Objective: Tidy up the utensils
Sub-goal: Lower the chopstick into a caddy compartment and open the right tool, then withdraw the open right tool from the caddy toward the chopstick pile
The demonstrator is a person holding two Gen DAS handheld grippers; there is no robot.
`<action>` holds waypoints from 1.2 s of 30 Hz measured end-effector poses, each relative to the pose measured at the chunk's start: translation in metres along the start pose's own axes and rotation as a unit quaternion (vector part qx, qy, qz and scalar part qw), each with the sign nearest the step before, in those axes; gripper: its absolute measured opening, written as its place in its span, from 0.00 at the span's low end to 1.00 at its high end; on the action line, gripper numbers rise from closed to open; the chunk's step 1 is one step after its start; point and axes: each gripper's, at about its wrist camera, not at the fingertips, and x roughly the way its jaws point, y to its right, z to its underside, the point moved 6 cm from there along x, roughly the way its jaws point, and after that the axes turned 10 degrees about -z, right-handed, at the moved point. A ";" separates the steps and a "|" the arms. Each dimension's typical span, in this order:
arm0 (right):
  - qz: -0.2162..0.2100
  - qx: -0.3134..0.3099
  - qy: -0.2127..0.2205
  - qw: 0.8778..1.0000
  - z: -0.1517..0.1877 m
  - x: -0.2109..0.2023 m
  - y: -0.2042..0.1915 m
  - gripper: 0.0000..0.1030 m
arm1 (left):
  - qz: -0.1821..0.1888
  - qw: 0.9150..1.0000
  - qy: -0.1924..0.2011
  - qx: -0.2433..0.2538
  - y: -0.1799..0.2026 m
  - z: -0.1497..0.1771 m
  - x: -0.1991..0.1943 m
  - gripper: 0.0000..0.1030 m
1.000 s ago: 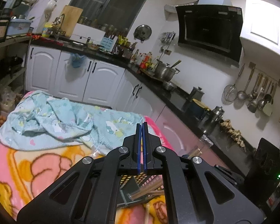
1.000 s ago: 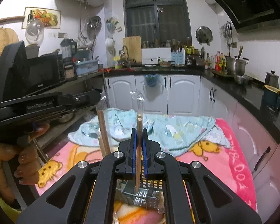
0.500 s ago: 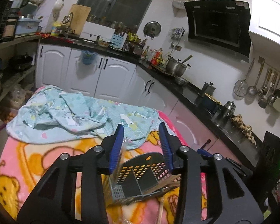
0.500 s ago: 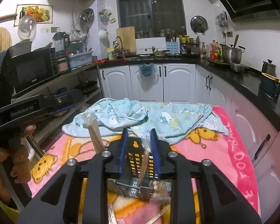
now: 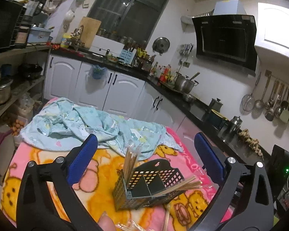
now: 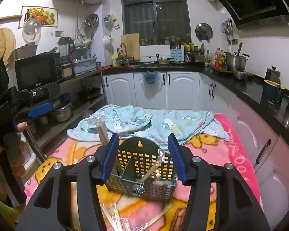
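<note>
We saw both the left gripper [image 5: 146, 155] and right gripper [image 6: 143, 156] spread apart, empty, with the perforated utensil caddy [image 6: 142, 175] at lower centre of frame on the pink blanket [image 6: 235, 148], chopsticks [image 5: 130, 161] standing inside.

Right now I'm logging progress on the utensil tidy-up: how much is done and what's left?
Partly done. The caddy already holds wrapped chopsticks upright in one compartment, another bundle leaning out of the other end, and a fork. Nothing is in hand: the left gripper and right gripper are both open and empty. Left: loose wrapped chopsticks lying on the blanket in front of the caddy.
</note>
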 end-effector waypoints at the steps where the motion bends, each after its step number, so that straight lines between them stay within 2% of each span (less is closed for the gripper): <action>1: 0.000 -0.002 0.002 1.000 0.000 -0.004 -0.001 0.51 | 0.000 1.000 0.000 -0.002 -0.001 0.000 -0.002 0.90; 9: -0.003 -0.009 0.008 1.000 0.002 -0.023 -0.013 0.58 | 0.004 1.000 0.000 -0.012 -0.005 0.007 -0.020 0.90; 22: -0.003 -0.011 0.004 1.000 0.015 -0.044 -0.018 0.59 | 0.011 1.000 -0.012 -0.016 -0.008 0.031 -0.039 0.90; 36: -0.003 -0.005 -0.014 1.000 0.040 -0.058 -0.017 0.59 | 0.007 0.999 -0.049 -0.013 -0.011 0.063 -0.044 0.90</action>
